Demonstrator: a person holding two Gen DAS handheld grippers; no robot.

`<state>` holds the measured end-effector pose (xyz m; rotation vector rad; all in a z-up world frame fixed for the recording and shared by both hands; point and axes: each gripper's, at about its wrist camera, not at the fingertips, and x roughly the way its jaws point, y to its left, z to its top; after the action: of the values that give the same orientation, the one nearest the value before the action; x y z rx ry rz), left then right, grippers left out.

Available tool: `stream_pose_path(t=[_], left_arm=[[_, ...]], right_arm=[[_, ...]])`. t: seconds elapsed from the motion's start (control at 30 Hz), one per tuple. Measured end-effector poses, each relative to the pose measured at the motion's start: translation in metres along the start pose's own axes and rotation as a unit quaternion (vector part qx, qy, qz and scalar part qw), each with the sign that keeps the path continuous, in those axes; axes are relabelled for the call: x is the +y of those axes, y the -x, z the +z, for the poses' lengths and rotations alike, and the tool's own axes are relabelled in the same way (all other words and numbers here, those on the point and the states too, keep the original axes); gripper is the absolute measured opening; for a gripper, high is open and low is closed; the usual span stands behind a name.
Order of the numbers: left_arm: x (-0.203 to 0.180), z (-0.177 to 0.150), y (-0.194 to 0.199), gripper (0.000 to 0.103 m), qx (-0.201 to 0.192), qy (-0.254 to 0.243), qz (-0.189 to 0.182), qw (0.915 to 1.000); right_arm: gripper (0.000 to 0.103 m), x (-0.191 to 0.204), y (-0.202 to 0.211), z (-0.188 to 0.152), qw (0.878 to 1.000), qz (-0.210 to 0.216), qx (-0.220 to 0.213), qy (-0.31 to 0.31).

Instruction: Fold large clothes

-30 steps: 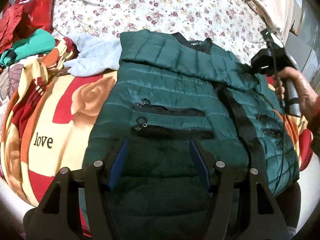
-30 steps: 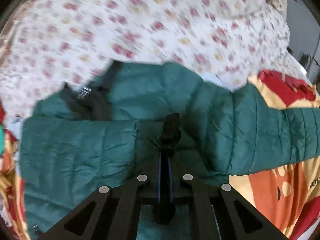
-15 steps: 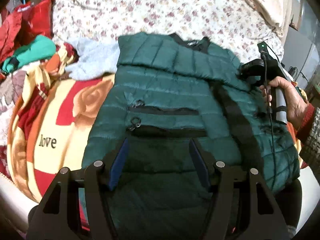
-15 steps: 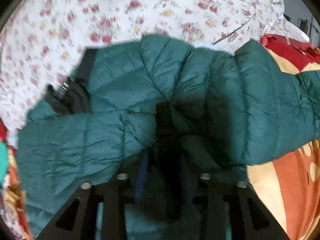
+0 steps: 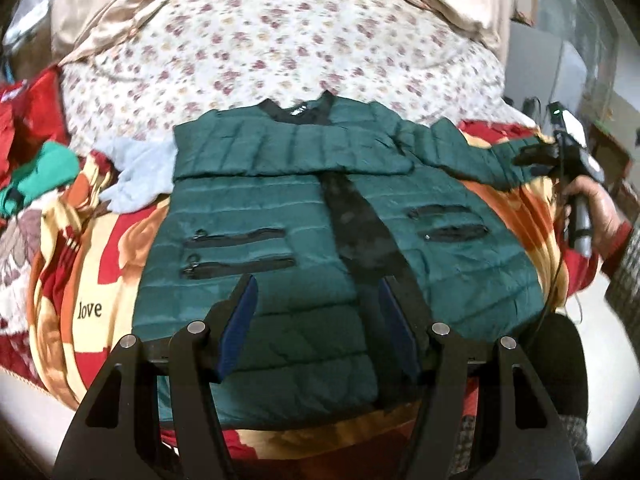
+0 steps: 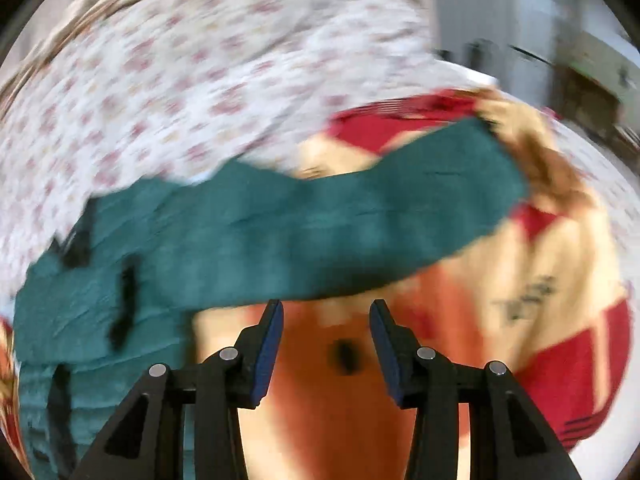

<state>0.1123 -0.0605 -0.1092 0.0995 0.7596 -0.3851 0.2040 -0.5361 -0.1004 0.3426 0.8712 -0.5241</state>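
Broadly, risks by size —
Bed: soft, cluttered with a patterned blanket; uneven ground may skew any fold.
Jacket: green puffer lies front-up on the blanket; slick padding may spring open.
Sleeve: stretched out to the right, unfolded; could slide off the bed edge.
Left tongs: wide, empty, above the hem.
Right tongs: wide, empty, near the sleeve; blurred view, so a grab may miss.

jacket on blanket, quilt behind
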Motion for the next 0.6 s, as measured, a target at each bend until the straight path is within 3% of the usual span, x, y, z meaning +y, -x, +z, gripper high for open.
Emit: stream_pose_path(t=[0.2, 0.47, 0.6], left_arm=[[-0.004, -0.001, -0.021, 0.063, 0.032, 0.000, -0.002, 0.9995], [0.000, -0.003, -0.046, 0.063, 0.069, 0.012, 0.015, 0.9974], [0.000, -0.003, -0.051, 0.063, 0.078, 0.016, 0.016, 0.9967]], right_arm=[[0.043, -0.080, -0.004, 0.026, 0.997, -0.045, -0.023, -0.058], [0.042, -0.110, -0.044, 0.061, 0.992, -0.060, -0.011, -0.111], [0.010, -0.112, -0.047, 0.069, 0.991, -0.047, -0.010, -0.122]])
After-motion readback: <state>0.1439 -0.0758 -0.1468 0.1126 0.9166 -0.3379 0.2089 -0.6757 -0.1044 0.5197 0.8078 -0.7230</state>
